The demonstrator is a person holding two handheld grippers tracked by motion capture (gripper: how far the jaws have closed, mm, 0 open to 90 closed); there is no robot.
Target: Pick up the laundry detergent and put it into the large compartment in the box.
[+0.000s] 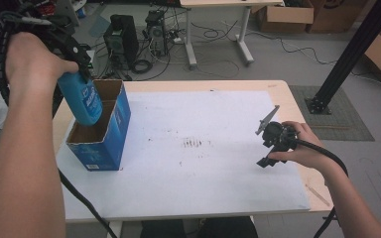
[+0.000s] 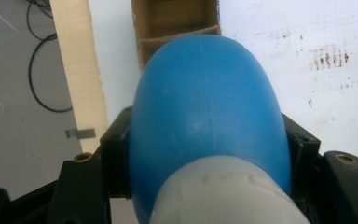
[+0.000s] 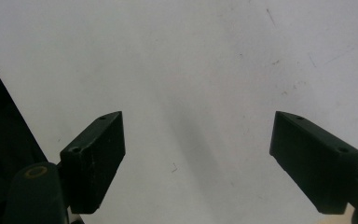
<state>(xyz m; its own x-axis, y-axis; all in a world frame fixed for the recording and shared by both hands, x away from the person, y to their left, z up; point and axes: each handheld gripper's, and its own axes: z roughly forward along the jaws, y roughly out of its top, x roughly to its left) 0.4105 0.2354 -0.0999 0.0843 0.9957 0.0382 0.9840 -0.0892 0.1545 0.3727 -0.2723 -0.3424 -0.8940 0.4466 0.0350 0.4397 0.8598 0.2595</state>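
Note:
A blue bottle [image 1: 83, 99] with a white cap end hangs bottom-down over the open blue cardboard box [image 1: 110, 144] at the table's left. My left gripper [image 1: 77, 67] is shut on the bottle near its top. In the left gripper view the bottle [image 2: 205, 116] sits between the black jaws, and the box's brown divided inside [image 2: 177, 23] lies just beyond it. My right gripper [image 1: 273, 144] rests low over the white mat at the right, and in the right gripper view [image 3: 198, 158] its jaws stand wide open with nothing between them.
A white mat [image 1: 203, 163] with dark smudges [image 1: 193, 143] covers most of the wooden table [image 1: 283, 89]. Past the far edge lie cables, computer cases [image 1: 121, 39], a desk leg [image 1: 191, 34] and cardboard boxes [image 1: 285, 15]. A black post [image 1: 352, 49] stands at the right.

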